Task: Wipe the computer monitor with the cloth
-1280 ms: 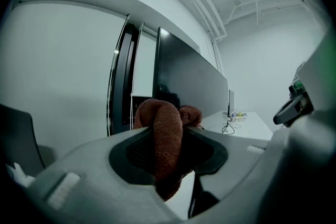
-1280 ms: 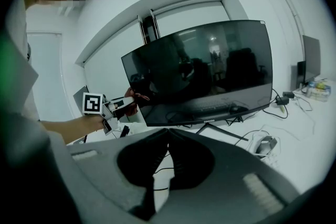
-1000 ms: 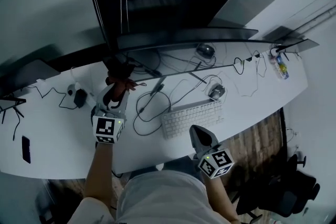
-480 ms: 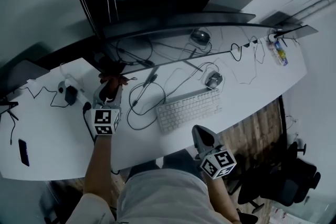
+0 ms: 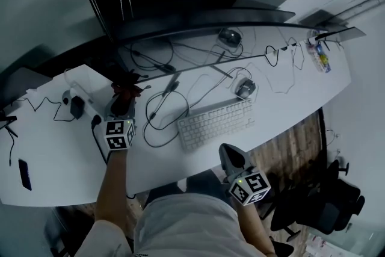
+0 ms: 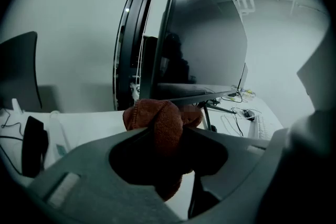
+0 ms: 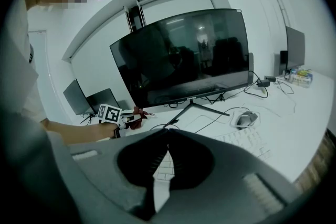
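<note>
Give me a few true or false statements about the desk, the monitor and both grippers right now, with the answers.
1. The left gripper is shut on the cloth. True.
2. The right gripper holds the mouse. False: its jaws are together on nothing; the mouse lies on the desk.
3. The monitor screen is dark. True.
4. The keyboard is black. False: it is white.

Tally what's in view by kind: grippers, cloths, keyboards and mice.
grippers: 2 (left gripper, right gripper)
cloth: 1
keyboard: 1
mouse: 1
total: 5
</note>
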Tool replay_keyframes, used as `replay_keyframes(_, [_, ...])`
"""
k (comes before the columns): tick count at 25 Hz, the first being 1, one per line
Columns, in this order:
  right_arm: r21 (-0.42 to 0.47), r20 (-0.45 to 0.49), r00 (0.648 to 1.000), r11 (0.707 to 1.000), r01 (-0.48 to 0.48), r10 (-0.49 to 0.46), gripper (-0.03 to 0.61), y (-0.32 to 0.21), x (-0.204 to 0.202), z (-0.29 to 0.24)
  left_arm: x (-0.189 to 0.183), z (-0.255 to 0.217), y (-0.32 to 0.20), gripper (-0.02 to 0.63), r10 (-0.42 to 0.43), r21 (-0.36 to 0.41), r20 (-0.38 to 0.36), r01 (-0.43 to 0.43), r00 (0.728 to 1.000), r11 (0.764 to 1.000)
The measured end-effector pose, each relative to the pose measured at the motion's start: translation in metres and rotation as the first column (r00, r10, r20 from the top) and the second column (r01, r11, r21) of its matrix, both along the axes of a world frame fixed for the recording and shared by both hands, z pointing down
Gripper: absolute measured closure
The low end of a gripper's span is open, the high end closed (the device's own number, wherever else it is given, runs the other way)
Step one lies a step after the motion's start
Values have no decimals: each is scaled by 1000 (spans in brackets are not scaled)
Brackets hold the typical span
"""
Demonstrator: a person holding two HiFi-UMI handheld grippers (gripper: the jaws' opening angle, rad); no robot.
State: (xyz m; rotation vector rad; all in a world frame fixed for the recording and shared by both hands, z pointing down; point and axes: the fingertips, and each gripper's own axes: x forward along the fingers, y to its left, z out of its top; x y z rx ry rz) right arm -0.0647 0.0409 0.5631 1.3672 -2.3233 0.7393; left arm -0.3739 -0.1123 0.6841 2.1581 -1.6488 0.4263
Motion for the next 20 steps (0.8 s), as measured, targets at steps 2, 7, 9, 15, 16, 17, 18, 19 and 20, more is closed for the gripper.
replay_keyframes(2, [-3, -2, 1000, 1000, 3, -3, 575, -1, -1, 0, -4, 6, -1, 459, -28, -14, -6, 28, 1000, 1000])
replay_keyframes(7, [-6, -11, 1000, 1000, 11, -11, 575, -4, -3, 0, -14, 13, -9, 458, -63, -23, 25, 63, 998, 998])
replay_keyframes(9, [-7, -12, 1000, 1000, 13, -13, 575, -4, -2, 0, -15, 10, -12, 459, -59, -14, 63, 60, 996, 998])
replay_keyframes(15, [1, -13, 1000, 1000, 24, -24, 575, -8, -3, -3, -19, -5, -12, 459, -65, 31, 246, 59, 967, 998])
replay_keyframes(16, [3, -12, 1000, 1000, 27, -27, 575, -8, -4, -4, -19, -6, -11, 459, -66, 36, 268, 58, 961, 998])
replay_keyframes(17, [3, -10, 1000, 1000, 28, -28, 575, -8, -3, -4, -18, -5, -10, 459, -66, 37, 286, 58, 956, 998])
replay_keyframes(18, [3, -7, 1000, 1000, 28, -28, 575, -7, -3, -4, -18, -5, -9, 459, -68, 36, 296, 60, 953, 998])
replay_keyframes(19, [3, -4, 1000, 1000, 29, -29, 575, -7, -3, -4, -18, -6, -8, 459, -73, 36, 295, 66, 953, 997])
replay_keyframes(20, [5, -1, 999, 999, 32, -32, 575, -7, -2, -5, -18, -8, -8, 459, -83, 36, 285, 75, 955, 996])
